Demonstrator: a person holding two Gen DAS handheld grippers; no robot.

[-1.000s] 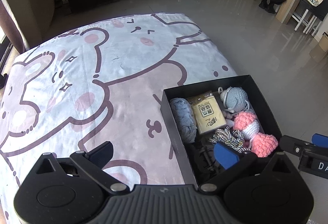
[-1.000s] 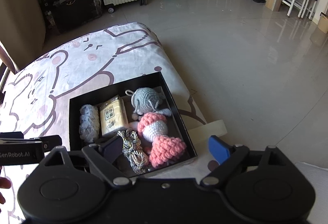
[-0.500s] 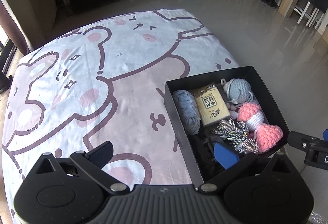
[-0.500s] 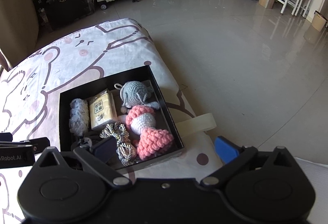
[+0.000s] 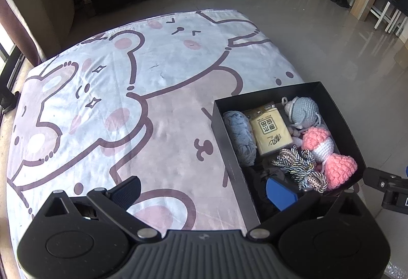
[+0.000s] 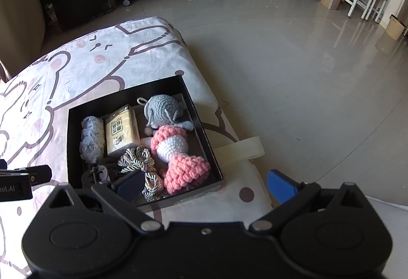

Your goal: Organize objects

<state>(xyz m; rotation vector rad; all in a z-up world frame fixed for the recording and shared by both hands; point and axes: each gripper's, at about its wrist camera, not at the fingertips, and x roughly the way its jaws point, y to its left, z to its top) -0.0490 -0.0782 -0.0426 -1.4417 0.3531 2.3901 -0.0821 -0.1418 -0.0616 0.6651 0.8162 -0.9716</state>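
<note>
the black box sat on the right-hand part of a bear-print blanket, near its edge beside the tiled floor, and served as the anchor for everything else. inside it, along the left wall, lay a blue-grey yarn roll; just right of that lay a yellow tissue pack with printed characters. in the far right corner of the box rested a grey crocheted toy, and nearer from it, along the right wall, a pink-and-white crocheted toy touched a pink crocheted heart. a twisted striped cord lay in the near middle of the box, against the heart. a dark item in the near left corner was too shadowed to name.

the left gripper hung over the blanket at the box's near left corner, its jaws spread wide and holding nothing. the right gripper hung over the near right corner of the box, jaws likewise spread apart and empty. a cream strap stuck out from beneath the box's right side.
</note>
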